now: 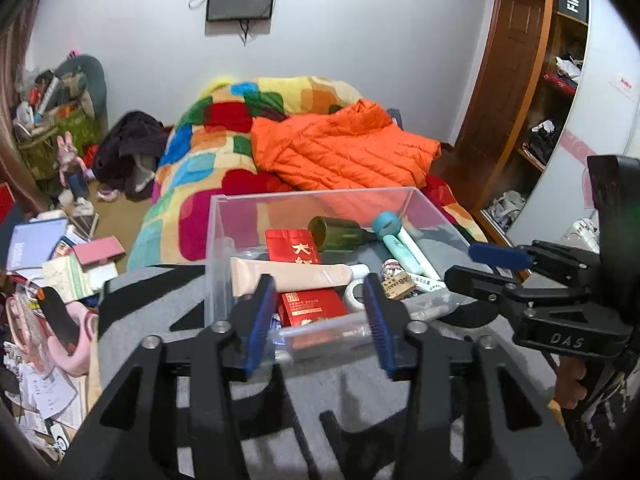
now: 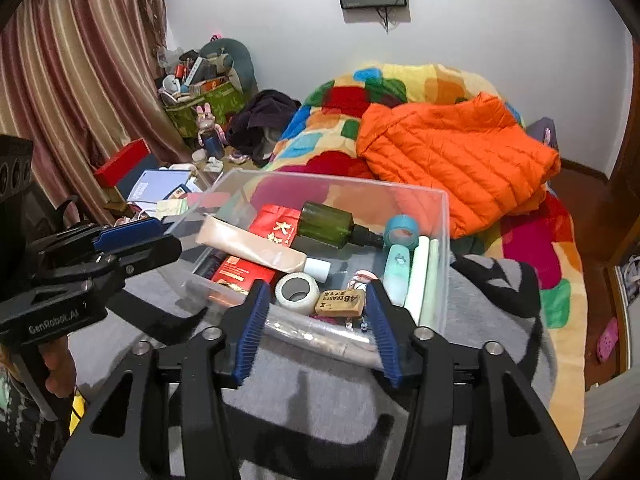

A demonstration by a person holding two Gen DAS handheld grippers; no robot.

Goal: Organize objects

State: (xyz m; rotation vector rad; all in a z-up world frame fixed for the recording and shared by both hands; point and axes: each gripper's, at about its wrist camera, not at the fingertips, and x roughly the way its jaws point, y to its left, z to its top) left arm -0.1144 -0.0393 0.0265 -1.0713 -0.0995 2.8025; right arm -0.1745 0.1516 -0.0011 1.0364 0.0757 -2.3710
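A clear plastic box (image 1: 224, 240) (image 2: 438, 216) stands on a grey and black cloth on the bed. Inside lie a green bottle (image 1: 340, 232) (image 2: 328, 222), red packets (image 1: 294, 246) (image 2: 276, 222), a beige tube (image 1: 288, 274) (image 2: 248, 246), a tape roll (image 2: 297, 292), an eraser (image 2: 340, 302) and teal tubes (image 2: 396, 270). My left gripper (image 1: 316, 316) is open and empty, hovering at the box's near rim. My right gripper (image 2: 318, 320) is open and empty at the same near rim; it also shows in the left wrist view (image 1: 476, 264).
A colourful blanket (image 1: 224, 152) and an orange down jacket (image 1: 340, 148) (image 2: 460, 156) cover the bed behind the box. Books, papers and bags clutter the floor (image 1: 48, 264) at the left. A wooden shelf (image 1: 552, 92) stands at the right, a curtain (image 2: 80, 80) at the left.
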